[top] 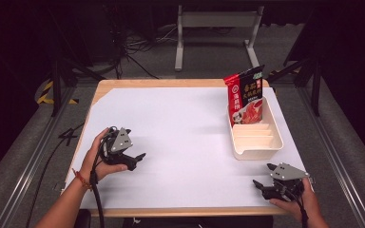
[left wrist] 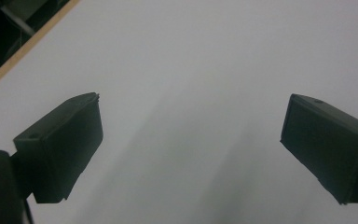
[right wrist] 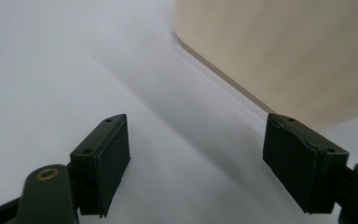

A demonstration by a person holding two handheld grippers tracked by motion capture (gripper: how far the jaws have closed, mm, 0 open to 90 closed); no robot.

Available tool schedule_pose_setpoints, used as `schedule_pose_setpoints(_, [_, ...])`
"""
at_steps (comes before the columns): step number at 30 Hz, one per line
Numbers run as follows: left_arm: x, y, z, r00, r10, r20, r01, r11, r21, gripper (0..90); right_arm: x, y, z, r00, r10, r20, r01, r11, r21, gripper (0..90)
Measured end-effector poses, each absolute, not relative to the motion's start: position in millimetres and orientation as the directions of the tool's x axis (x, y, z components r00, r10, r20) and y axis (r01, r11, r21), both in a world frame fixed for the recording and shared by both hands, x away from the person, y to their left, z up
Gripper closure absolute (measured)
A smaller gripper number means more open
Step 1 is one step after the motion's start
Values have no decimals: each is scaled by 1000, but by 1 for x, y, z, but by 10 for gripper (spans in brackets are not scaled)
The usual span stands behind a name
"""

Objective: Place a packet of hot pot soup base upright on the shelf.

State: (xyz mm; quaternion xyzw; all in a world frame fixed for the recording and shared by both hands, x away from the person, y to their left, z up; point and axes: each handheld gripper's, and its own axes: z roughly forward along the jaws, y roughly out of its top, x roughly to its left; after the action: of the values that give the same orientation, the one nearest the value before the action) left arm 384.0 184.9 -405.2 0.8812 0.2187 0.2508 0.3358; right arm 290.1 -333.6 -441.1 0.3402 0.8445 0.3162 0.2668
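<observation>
I am holding the right gripper [top: 264,174] at the lower right of the high view, its jaws spread wide over the white table [top: 180,123] and pinching nothing; in the right gripper view the cream tray [right wrist: 279,51] is sitting just beyond them in the upper right. I am keeping the left gripper [top: 137,160] at the lower left, jaws likewise spread and empty above bare table. Farther up, right of centre, the tray [top: 259,142] is lying lengthwise, and the red food packet [top: 245,95] is standing upright in its far compartment
</observation>
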Motion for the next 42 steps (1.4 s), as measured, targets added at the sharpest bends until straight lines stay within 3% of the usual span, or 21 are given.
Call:
schedule_pose_setpoints(14, [373, 226, -432, 747, 622, 233, 307, -634, 709, 78, 290, -333, -442, -627, 745, -230, 409, 565, 717, 225])
schedule_pose_setpoints(23, [357, 248, -437, 741, 662, 111, 337, -510, 791, 82, 288, -335, -438, -625, 745, -233, 391, 557, 733, 221])
schedule_pose_setpoints(28, [345, 260, -441, 721, 688, 84, 351, -467, 812, 83, 286, -337, -436, -619, 750, -231, 380, 544, 748, 218])
schedule_pose_setpoints(32, [338, 266, -442, 686, 723, 80, 368, -440, 819, 80, 287, -343, -435, -612, 763, -207, 381, 514, 769, 218])
schedule_pose_setpoints(42, [338, 263, -443, 695, 712, 100, 344, -452, 823, 72, 287, -355, -431, -584, 793, -171, 380, 453, 806, 217])
